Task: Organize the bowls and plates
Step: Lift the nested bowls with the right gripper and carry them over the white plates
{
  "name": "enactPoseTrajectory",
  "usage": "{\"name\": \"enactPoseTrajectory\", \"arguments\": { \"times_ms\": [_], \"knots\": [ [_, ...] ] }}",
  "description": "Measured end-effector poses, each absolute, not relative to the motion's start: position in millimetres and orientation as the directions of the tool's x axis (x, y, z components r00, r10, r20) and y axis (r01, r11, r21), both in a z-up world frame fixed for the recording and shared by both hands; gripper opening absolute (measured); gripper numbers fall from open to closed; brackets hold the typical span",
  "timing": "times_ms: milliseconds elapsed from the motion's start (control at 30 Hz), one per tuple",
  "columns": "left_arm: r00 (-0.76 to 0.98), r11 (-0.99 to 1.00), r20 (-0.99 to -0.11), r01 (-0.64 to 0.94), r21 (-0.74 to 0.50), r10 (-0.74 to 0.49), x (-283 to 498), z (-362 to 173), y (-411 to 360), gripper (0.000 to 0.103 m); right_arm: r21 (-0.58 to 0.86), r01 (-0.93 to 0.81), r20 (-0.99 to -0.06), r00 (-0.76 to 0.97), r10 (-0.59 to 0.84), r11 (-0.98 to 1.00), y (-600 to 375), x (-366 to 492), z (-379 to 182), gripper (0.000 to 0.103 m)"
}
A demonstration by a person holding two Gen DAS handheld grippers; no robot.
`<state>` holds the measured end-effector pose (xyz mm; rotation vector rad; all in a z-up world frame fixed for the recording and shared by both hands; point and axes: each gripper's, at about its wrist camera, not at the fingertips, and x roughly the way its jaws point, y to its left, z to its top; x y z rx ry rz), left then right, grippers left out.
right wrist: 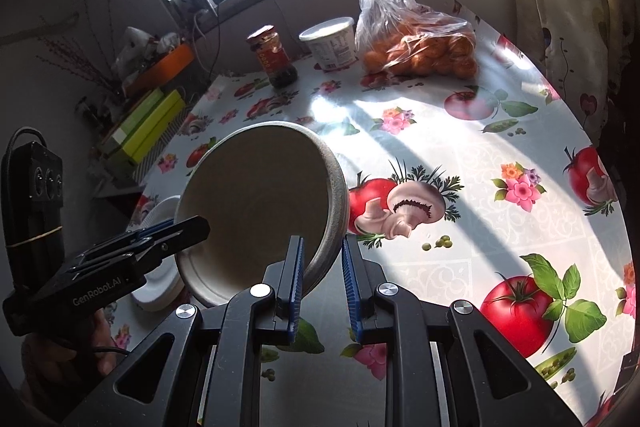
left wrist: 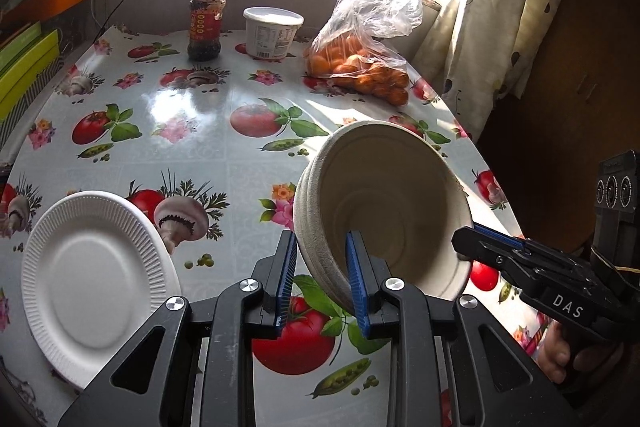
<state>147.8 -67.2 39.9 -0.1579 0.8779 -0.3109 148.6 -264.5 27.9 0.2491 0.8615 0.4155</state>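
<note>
A stack of beige paper bowls (left wrist: pixel 384 211) hangs tilted above the table, held from both sides. My left gripper (left wrist: pixel 322 279) is shut on the near left rim of the bowls. My right gripper (right wrist: pixel 322 275) is shut on the opposite rim of the same bowls (right wrist: pixel 260 203); it shows at the right of the left wrist view (left wrist: pixel 480 243). A white ribbed paper plate (left wrist: pixel 96 283) lies on the table at the near left, partly hidden behind the bowls in the right wrist view (right wrist: pixel 160 291).
The table has a glossy tomato-and-mushroom cloth (left wrist: pixel 192 131). At its far edge stand a red-lidded jar (left wrist: pixel 206 25), a white tub (left wrist: pixel 272 33) and a plastic bag of oranges (left wrist: pixel 360 67). Green boxes (left wrist: pixel 24 67) sit left; a curtain (left wrist: pixel 492 27) hangs right.
</note>
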Motion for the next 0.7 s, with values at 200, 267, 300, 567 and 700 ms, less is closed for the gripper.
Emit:
{"name": "enactPoseTrajectory", "arguments": {
  "times_ms": [200, 267, 300, 567, 700],
  "knots": [
    [0.616, 0.952, -0.726, 0.168, -0.256, -0.305, 143.1, 43.2, -50.5, 0.026, 0.367, -0.293, -0.677, 0.566, 0.469, 0.883, -246.1, 151.4, 33.0, 0.019],
    [0.62, 0.954, -0.727, 0.156, -0.255, -0.296, 140.7, 43.2, -45.0, 0.026, 0.365, -0.306, -0.677, 0.562, 0.476, 0.879, -240.9, 152.3, 34.2, 0.019],
    [0.621, 0.955, -0.727, 0.149, -0.256, -0.292, 140.1, 43.3, -42.1, 0.026, 0.364, -0.312, -0.677, 0.559, 0.479, 0.878, -238.1, 152.8, 34.7, 0.019],
    [0.641, 0.959, -0.721, 0.095, -0.266, -0.264, 129.6, 44.6, -19.4, 0.026, 0.356, -0.362, -0.676, 0.536, 0.505, 0.861, -213.9, 157.2, 38.5, 0.019],
    [0.648, 0.961, -0.722, 0.061, -0.27, -0.244, 125.6, 43.6, -6.9, 0.026, 0.354, -0.39, -0.676, 0.521, 0.52, 0.85, -201.0, 159.6, 39.5, 0.019]
  ]
}}
